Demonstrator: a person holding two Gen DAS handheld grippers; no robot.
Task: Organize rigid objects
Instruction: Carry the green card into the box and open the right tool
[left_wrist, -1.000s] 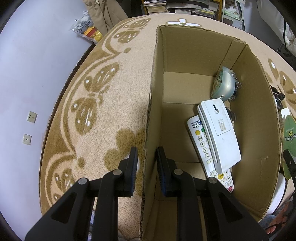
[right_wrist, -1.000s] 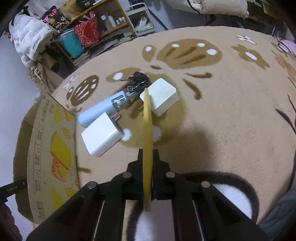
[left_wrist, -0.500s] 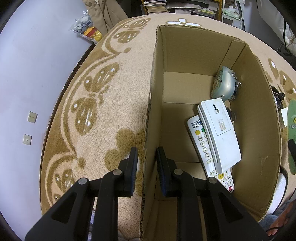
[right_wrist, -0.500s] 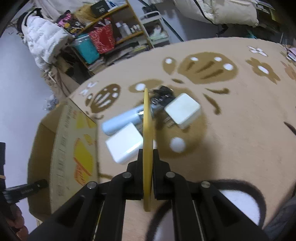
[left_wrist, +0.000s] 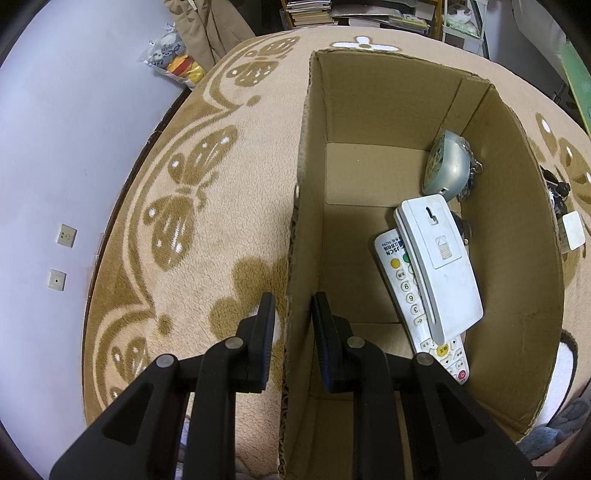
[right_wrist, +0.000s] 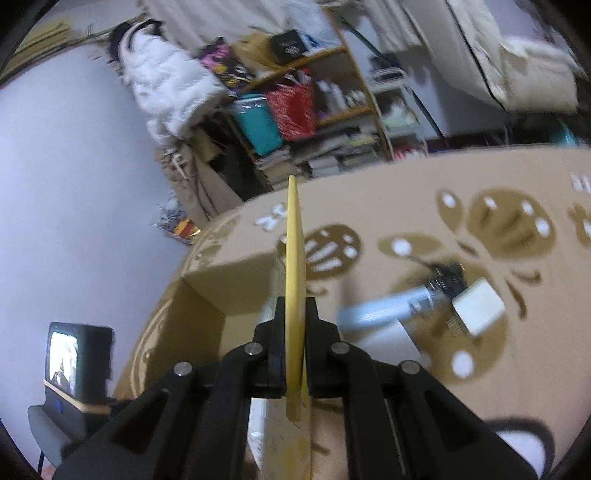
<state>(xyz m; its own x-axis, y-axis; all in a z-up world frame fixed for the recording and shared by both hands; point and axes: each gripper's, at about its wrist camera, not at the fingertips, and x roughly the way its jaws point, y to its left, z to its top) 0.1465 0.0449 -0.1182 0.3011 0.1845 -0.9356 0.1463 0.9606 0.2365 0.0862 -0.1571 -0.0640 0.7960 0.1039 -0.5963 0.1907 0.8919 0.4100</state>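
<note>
The right tongs (right_wrist: 294, 345), clamped on a thin yellow disc (right_wrist: 295, 280), have swung toward the cardboard box (left_wrist: 517, 258), whose wall the left tongs (left_wrist: 291, 325) straddle, slightly open.

right gripper (right_wrist: 293, 332): has lifted and swung toward the cardboard box (right_wrist: 221, 295), away from its earlier low spot over the rug.
yellow flat piece (right_wrist: 294, 266): rode along in the pinch; its tip now stands over the box's near wall.
white chargers (right_wrist: 478, 311): shifted from centre to the right in the right wrist view, blurred.
left wrist view: the green card and dark gripper tip are gone from its right edge.
</note>
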